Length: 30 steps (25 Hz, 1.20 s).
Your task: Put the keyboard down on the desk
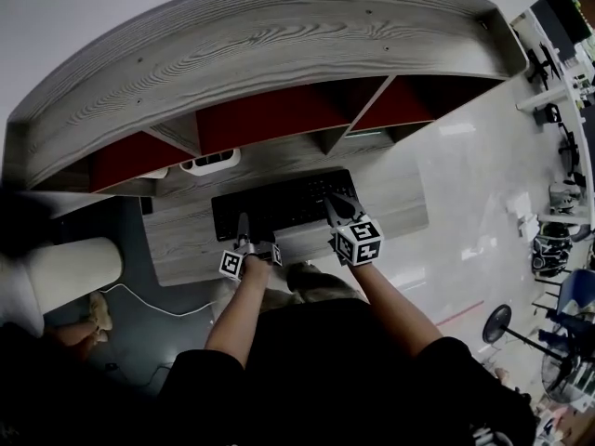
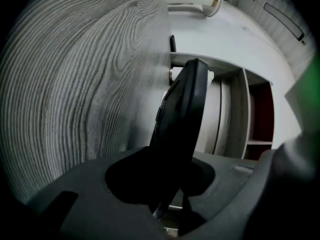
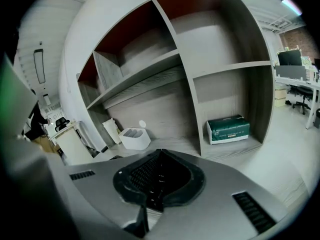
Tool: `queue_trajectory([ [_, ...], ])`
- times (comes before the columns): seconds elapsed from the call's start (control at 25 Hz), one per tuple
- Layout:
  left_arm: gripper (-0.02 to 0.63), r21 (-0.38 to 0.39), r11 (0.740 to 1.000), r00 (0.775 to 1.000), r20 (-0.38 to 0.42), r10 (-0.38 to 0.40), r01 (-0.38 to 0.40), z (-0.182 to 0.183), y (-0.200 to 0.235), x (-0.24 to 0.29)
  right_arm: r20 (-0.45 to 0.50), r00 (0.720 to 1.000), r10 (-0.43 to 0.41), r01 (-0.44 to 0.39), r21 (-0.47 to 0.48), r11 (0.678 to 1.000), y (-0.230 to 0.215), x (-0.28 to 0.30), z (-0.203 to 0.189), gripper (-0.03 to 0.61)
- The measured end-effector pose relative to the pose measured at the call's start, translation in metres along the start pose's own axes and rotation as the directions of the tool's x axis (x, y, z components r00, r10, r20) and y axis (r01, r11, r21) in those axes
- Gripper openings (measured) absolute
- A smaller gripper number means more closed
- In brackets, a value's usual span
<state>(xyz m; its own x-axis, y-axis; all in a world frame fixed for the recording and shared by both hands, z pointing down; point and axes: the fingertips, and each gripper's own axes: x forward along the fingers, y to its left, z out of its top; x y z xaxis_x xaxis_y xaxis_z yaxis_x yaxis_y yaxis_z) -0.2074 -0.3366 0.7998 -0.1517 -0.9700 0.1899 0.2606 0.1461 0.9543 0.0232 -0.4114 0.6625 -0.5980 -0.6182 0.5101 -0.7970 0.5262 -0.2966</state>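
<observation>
Carried in both pairs of jaws and not yet let go. Gripped on the near long edge of the keyboard (image 1: 279, 204): closed narrow on it with the left gripper (image 1: 244, 230) toward the left end, and closed on it with the right gripper (image 1: 337, 204) toward the right end. Seen at the middle of the head view, low over the tabletop (image 1: 186, 244), in front of the shelf unit (image 1: 279, 63). Cannot tell whether already resting there or just above. Judged as nearly finished: left only to settle flat, if not so already, and to open both jaws. Lying keys up, with the long axis from left to right across the frame, a little higher at the right, far edge toward the top.
</observation>
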Motion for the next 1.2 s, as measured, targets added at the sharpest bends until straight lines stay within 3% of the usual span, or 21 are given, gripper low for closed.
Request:
queue_trajectory([
  [0.2, 0.118, 0.022, 0.998, 0.998, 0.008, 0.063, -0.064, 0.008, 0.018, 0.002, -0.015, 1.0, 0.003, -0.003, 0.007, 1.0, 0.004, 0.005, -0.005, 0.014],
  [0.4, 0.115, 0.224, 0.957, 0.981, -0.009, 0.192, -0.186, 0.005, 0.034, -0.001, -0.029, 1.0, 0.005, -0.004, 0.026, 1.0, 0.003, 0.012, -0.009, 0.014],
  [0.6, 0.118, 0.22, 0.949, 0.972, -0.013, 0.233, -0.225, 0.001, 0.036, -0.002, -0.059, 0.998, 0.015, -0.013, 0.036, 0.999, 0.006, 0.016, -0.016, 0.014],
  [0.76, 0.144, 0.219, 0.931, 0.951, -0.033, 0.307, -0.293, -0.003, 0.038, -0.002, -0.073, 0.997, 0.029, -0.029, 0.005, 1.0, 0.012, 0.019, -0.015, 0.014],
  [0.92, 0.176, 0.272, 0.89, 0.917, -0.059, 0.394, -0.366, -0.008, 0.04, -0.005, -0.069, 0.996, 0.049, -0.051, -0.027, 0.998, 0.024, 0.019, -0.014, 0.014],
  [1.2, 0.253, 0.365, 0.843, 0.882, -0.105, 0.46, -0.396, -0.023, 0.038, -0.01, -0.042, 0.998, 0.051, -0.052, -0.01, 0.999, 0.024, 0.014, -0.008, 0.014],
])
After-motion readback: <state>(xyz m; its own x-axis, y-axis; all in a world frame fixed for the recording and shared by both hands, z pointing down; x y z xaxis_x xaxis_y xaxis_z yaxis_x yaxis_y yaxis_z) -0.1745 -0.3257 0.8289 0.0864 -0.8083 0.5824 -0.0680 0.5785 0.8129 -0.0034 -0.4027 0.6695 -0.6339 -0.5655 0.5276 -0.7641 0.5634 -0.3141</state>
